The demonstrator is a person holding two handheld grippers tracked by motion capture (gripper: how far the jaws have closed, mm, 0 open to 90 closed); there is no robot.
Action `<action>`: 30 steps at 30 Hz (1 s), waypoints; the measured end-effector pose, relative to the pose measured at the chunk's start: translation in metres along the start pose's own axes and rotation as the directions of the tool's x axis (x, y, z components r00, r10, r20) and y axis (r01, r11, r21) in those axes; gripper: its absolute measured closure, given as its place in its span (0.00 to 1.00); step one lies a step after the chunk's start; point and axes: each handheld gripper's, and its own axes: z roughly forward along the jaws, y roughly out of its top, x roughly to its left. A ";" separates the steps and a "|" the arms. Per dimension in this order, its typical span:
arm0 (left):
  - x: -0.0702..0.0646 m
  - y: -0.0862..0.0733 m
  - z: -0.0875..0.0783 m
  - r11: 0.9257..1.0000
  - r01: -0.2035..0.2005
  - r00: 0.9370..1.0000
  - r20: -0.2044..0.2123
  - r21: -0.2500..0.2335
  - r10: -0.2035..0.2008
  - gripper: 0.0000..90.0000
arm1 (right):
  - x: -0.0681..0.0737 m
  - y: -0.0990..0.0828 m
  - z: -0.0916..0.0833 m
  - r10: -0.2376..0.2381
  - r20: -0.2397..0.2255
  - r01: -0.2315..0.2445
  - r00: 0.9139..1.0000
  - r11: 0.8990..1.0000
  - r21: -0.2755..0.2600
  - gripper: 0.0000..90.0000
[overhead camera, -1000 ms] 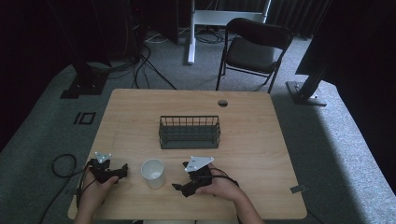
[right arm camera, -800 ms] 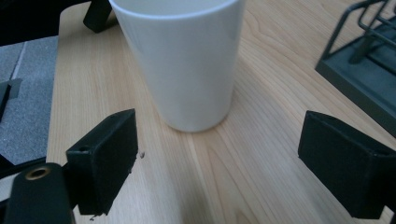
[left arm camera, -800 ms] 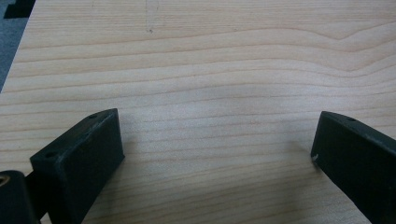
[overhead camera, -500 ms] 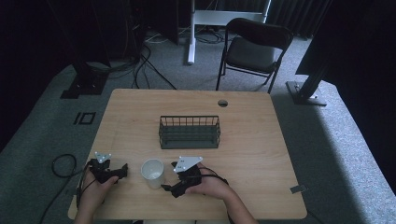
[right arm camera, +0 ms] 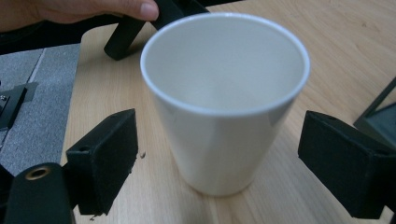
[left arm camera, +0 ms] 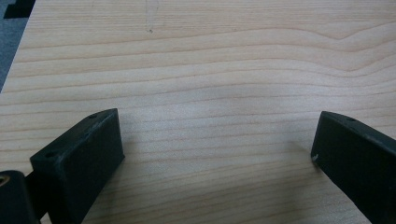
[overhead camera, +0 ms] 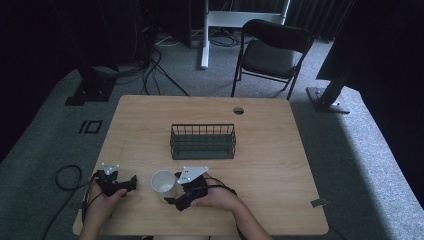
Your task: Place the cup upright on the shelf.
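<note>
While left tongs [overhead camera: 131, 181] stay spread, right tongs [overhead camera: 171, 196], spread, have closed in around cup [overhead camera: 163, 183].

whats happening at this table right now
A person sits at a wooden table with a handheld gripper in each hand. The right gripper is open, its jaws on either side of an upright, empty white cup without touching it. The left gripper is also open, over bare tabletop to the cup's left. A dark wire basket stands farther back, mid-table.
</note>
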 end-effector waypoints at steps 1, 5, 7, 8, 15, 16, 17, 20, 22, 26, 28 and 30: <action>0.000 0.000 0.000 1.000 0.000 1.000 0.000 0.000 0.000 0.03 | 0.000 0.002 0.001 -0.005 0.000 0.005 1.000 1.000 -0.002 0.13; 0.000 0.000 0.000 1.000 0.000 1.000 0.000 0.000 0.000 0.03 | 0.000 0.006 0.005 -0.007 -0.007 0.007 1.000 1.000 -0.007 0.13; 0.000 0.000 0.000 1.000 0.000 1.000 0.000 0.000 0.000 0.03 | 0.000 0.008 0.007 -0.014 -0.007 0.014 1.000 1.000 -0.012 0.13; 0.000 0.000 0.000 1.000 0.001 1.000 0.000 0.000 -0.001 0.03 | 0.001 0.009 0.008 -0.015 -0.009 0.015 1.000 1.000 -0.011 0.13; 0.000 0.000 0.000 1.000 0.001 1.000 0.001 -0.001 -0.001 0.03 | 0.000 0.013 0.011 -0.012 -0.013 0.012 1.000 1.000 -0.027 0.15; 0.000 0.000 0.000 1.000 0.001 1.000 0.000 -0.001 -0.001 0.03 | 0.000 0.013 0.012 -0.013 -0.010 0.013 1.000 1.000 -0.028 0.15; 0.000 0.000 0.000 1.000 0.000 1.000 0.000 0.000 0.000 0.03 | 0.000 0.013 0.012 -0.016 -0.010 0.015 1.000 0.999 -0.031 0.15; 0.000 0.000 0.000 1.000 0.000 1.000 0.000 0.000 0.000 0.03 | 0.000 0.015 0.013 -0.010 -0.005 0.010 1.000 0.999 -0.034 0.18; 0.000 0.000 0.000 1.000 0.000 1.000 0.000 0.000 0.000 0.03 | 0.000 0.016 0.015 -0.012 -0.004 0.011 1.000 0.999 -0.034 0.20; 0.000 0.000 0.000 1.000 0.001 1.000 0.001 -0.001 -0.001 0.03 | 0.000 0.018 0.016 -0.017 0.008 0.017 1.000 0.999 -0.034 0.22; 0.000 0.000 0.000 1.000 0.000 1.000 0.000 0.000 0.000 0.03 | -0.001 0.019 0.015 -0.018 0.012 0.019 1.000 0.999 -0.036 0.22; 0.000 0.000 0.000 1.000 0.000 1.000 0.000 0.000 0.000 0.03 | -0.003 0.021 0.013 -0.012 0.015 0.012 1.000 0.999 -0.046 0.22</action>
